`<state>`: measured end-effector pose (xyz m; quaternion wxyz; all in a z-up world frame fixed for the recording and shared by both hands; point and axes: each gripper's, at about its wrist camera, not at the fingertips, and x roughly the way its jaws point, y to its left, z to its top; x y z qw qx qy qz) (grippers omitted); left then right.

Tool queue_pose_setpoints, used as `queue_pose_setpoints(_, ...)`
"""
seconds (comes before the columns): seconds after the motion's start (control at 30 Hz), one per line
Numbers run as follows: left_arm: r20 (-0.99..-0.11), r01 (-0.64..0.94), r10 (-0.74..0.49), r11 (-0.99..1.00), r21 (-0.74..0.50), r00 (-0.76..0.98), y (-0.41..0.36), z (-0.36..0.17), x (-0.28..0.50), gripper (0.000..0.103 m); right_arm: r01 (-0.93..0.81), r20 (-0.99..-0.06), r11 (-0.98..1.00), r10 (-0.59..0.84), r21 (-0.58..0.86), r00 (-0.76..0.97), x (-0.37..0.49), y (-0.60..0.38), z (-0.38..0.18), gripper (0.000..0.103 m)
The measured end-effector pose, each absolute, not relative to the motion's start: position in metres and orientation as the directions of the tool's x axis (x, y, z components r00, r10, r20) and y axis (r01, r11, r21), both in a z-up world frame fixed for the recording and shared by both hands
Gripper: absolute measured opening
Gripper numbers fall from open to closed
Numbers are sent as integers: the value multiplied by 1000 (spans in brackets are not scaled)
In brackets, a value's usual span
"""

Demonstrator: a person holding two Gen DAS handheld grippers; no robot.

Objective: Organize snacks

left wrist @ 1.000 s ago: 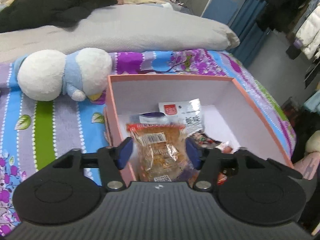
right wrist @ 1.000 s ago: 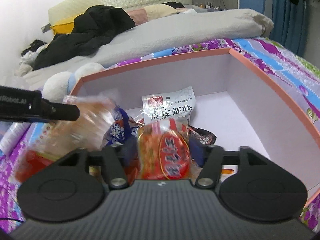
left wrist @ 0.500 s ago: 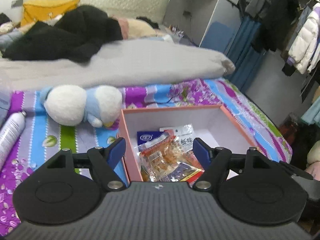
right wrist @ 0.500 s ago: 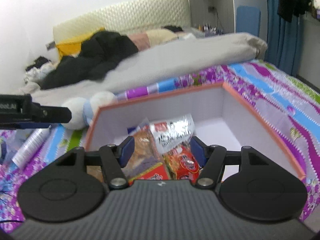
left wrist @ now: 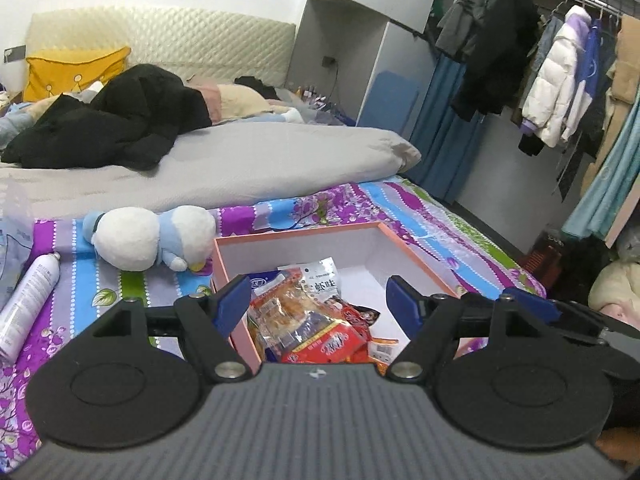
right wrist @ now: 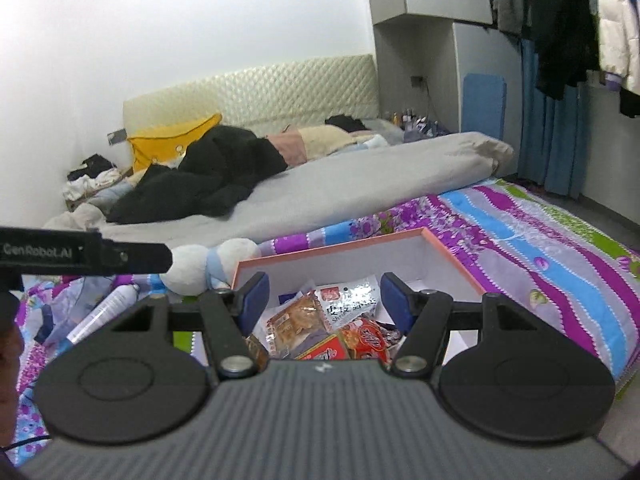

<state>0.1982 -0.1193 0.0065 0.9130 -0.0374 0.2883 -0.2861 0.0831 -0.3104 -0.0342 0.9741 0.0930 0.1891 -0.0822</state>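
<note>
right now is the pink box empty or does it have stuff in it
Not empty. The pink box has no lid on and holds a pile of snack packets at its near left; its far right floor is bare.

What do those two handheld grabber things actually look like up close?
Both match. The left gripper and right gripper each have a ribbed dark grey body, two round black discs, black linkage arms with silver pins, and blue finger pads. Seen from the right camera, the left one's black side carries white "GenRobot.AI" lettering.
</note>
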Motion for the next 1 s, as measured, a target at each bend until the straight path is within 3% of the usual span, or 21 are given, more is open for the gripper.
queue_pose_setpoints(0.63,-510,499,-530,840,-212,677,-96,5,115,78,212,-360,966,-147,148,921,10,-304,-35,64)
queue_pose_setpoints(1.0,-500,445,-487,870,-210,716,-82,-8,106,78,193,-430,967,-104,169,897,6,-298,-69,64)
